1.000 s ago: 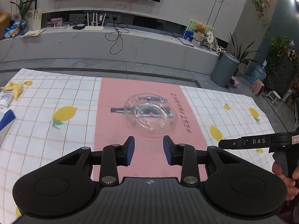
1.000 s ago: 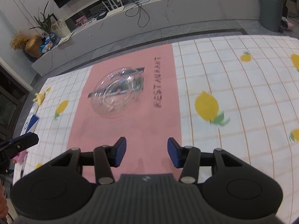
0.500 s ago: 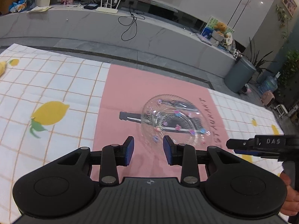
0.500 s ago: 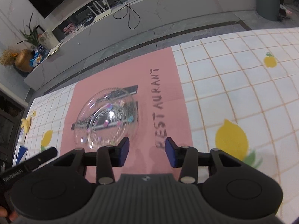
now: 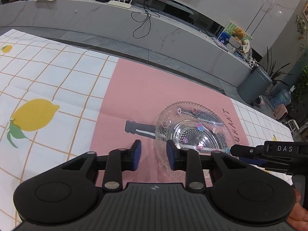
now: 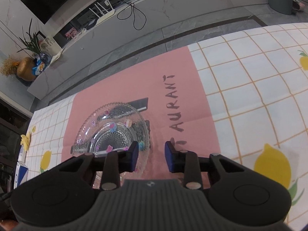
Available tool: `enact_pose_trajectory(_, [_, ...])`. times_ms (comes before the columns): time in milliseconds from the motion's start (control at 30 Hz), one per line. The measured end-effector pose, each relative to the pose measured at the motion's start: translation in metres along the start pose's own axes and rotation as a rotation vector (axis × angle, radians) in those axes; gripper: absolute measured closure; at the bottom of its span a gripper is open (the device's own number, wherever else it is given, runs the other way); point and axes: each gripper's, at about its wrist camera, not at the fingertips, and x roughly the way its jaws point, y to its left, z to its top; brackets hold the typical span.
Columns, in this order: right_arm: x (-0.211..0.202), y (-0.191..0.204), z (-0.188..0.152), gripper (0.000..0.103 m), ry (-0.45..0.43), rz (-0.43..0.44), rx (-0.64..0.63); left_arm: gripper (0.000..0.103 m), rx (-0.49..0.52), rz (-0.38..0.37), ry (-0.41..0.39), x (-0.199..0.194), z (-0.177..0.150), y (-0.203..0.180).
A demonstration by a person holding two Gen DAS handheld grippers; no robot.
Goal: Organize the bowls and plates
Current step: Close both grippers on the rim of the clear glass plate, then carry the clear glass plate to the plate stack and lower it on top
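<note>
A clear glass plate (image 5: 192, 130) with small coloured flowers lies on the pink mat (image 5: 154, 96). It also shows in the right wrist view (image 6: 113, 132). My left gripper (image 5: 153, 155) is open, its jaws straddling the plate's left rim, the right jaw over the plate. My right gripper (image 6: 150, 156) is open, its jaws straddling the plate's right rim, the left jaw over the plate. The right gripper's finger also shows in the left wrist view (image 5: 250, 151) at the plate's right edge. No bowl is in view.
The mat lies on a white checked cloth with lemons (image 5: 34, 117) spread on the floor. A grey bench (image 5: 115, 19) with a router and cables runs behind. A grey bin (image 5: 256, 88) stands at far right. A blue-white box (image 6: 20, 173) lies at the cloth's left.
Both grippers have moved forward and down toward the plate from either side; the plate now sits between them at their fingertips. Both stay open.
</note>
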Motion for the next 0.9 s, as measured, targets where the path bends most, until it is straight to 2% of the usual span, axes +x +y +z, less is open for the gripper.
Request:
enact_pose_trajectory(67, [0.003, 0.0, 0.001, 0.082, 0.002, 0.011, 0.01, 0.076, -0.008, 0.0, -0.003, 0.003, 0.002, -0.001])
enact_pose_trajectory(133, [0.006, 0.0, 0.001, 0.086, -0.001, 0.017, 0.017, 0.08, -0.016, -0.01, -0.003, 0.005, 0.003, -0.001])
enact_pose_trajectory(233, [0.008, 0.001, 0.0, 0.093, 0.001, 0.031, 0.023, 0.09, -0.023, -0.032, 0.006, 0.006, 0.004, -0.003])
enact_pose_trajectory(367, [0.007, 0.003, -0.003, 0.094, -0.008, 0.023, 0.032, 0.092, -0.032, -0.006, 0.006, 0.005, 0.004, -0.007])
enact_pose_trajectory(533, [0.002, 0.003, -0.005, 0.094, 0.015, 0.024, 0.035, 0.093, -0.058, -0.023, 0.018, -0.002, 0.002, -0.004])
enact_pose_trajectory(900, [-0.045, 0.007, -0.023, 0.094, 0.017, 0.058, 0.017, 0.093, -0.029, -0.048, -0.005, -0.051, -0.007, -0.019])
